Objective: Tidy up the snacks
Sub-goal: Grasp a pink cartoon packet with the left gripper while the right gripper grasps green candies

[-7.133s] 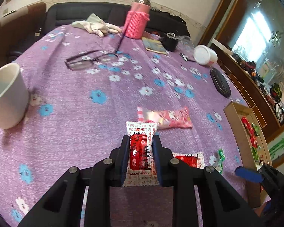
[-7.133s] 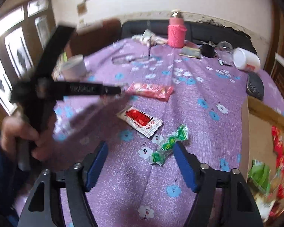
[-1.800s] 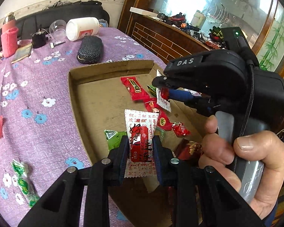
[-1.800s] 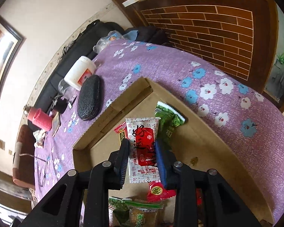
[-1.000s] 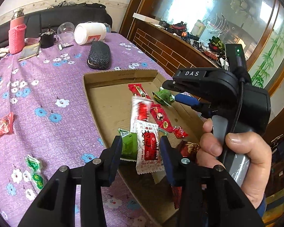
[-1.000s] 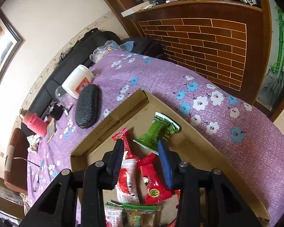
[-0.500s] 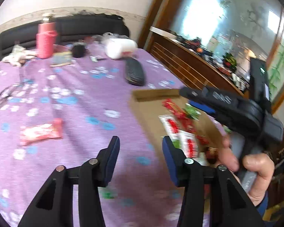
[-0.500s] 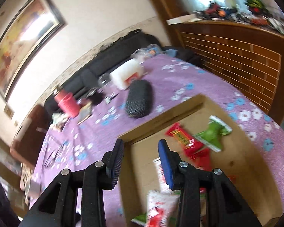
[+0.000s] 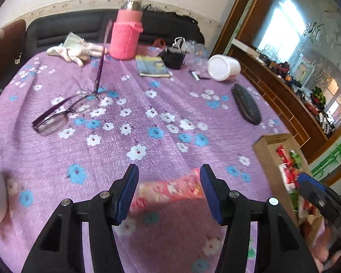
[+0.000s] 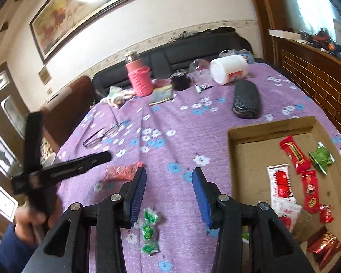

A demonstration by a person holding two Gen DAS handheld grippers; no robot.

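My left gripper [image 9: 169,179] is open and empty, hovering over a pink snack packet [image 9: 170,190] that lies on the purple floral tablecloth between its jaws. My right gripper [image 10: 169,183] is open and empty above the cloth. A green candy strip [image 10: 150,232] lies just below its left finger. The pink packet also shows in the right wrist view [image 10: 122,170], with the left gripper [image 10: 63,170] beside it. The cardboard box [image 10: 245,136] at the right holds several red, white and green snack packets [image 10: 282,184]. The box also shows in the left wrist view [image 9: 261,145].
Glasses [image 9: 63,111] lie at the left of the cloth. A pink-sleeved bottle [image 9: 126,29], gloves [image 9: 75,50], a booklet [image 9: 153,68], a black cup [image 9: 175,56], a white jar [image 9: 224,67] and a black case [image 9: 246,104] sit toward the back. A wooden cabinet stands right.
Both grippers let go of their red-and-white packets into the box and opened. Both then swung left away from the box; the left one now hovers over the pink packet.
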